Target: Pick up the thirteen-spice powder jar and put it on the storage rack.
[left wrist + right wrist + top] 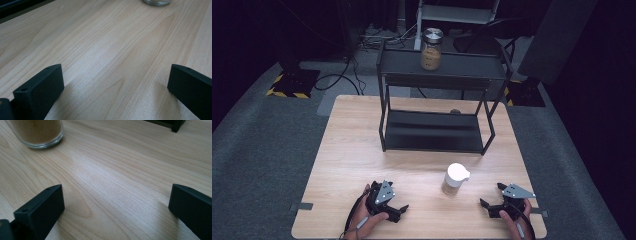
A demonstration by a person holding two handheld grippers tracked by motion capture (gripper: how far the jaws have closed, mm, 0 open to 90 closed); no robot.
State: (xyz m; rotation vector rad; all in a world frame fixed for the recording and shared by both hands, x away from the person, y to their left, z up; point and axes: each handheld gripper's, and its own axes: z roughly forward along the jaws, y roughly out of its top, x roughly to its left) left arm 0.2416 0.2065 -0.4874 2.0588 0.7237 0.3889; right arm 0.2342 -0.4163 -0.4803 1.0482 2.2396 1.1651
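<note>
At the near edge of a pale wooden bench [347, 150], a person's two hands each hold a black gripper. The left gripper [388, 202] rests low over the wood, near and to the left of a small glass jar [455, 179], its jaws spread wide with bare bench between them. The right gripper [493, 199] sits near and to the right of the jar, its jaws also spread wide and holding nothing. The jar stands upright between the two grippers and slightly beyond them, apart from both. It has a white lid and holds a tan, sandy powder. In the right gripper view the jar's base shows just beyond the left jaw. Beyond the jar stands a black two-tier metal shelf [437, 142]. On its top tier, well beyond the jar, stands a second jar [431, 49] with a silver lid and brown contents.
</note>
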